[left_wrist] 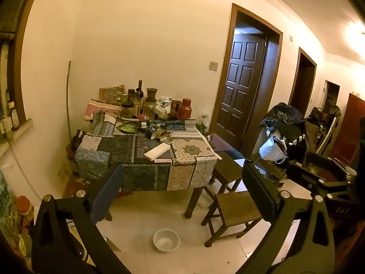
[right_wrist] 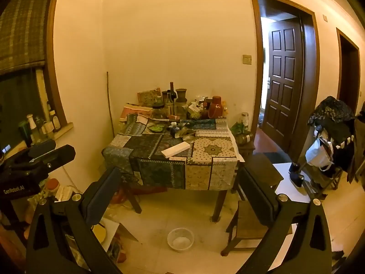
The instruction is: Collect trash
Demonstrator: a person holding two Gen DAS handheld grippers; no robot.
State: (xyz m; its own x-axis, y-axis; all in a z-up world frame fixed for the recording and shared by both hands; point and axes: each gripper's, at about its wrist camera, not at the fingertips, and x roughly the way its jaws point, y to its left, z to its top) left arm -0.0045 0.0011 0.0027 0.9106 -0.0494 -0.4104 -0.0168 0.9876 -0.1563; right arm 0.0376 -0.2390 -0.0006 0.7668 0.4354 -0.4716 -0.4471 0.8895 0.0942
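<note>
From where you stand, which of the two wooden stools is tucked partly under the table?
The farther wooden stool, by the table's right corner, partly under the hanging cloth. The nearer stool stands fully clear on the open floor.

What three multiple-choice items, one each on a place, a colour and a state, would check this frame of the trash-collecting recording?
1. Where does the white basin stand?
A. on the floor in front of the table
B. on the tablecloth
C. on a stool

2. What colour is the long flat box near the table's front edge?
A. red
B. white
C. black

3. How do the left tongs and right tongs stand?
A. both shut on a bottle
B. one open, one shut
C. both wide open, holding nothing

Key: 1 A, the basin sits on the pale tiles before the table. 2 B, the box shows white against the dark patchwork. 3 C, each wrist view shows spread fingers with only the room between them.
</note>
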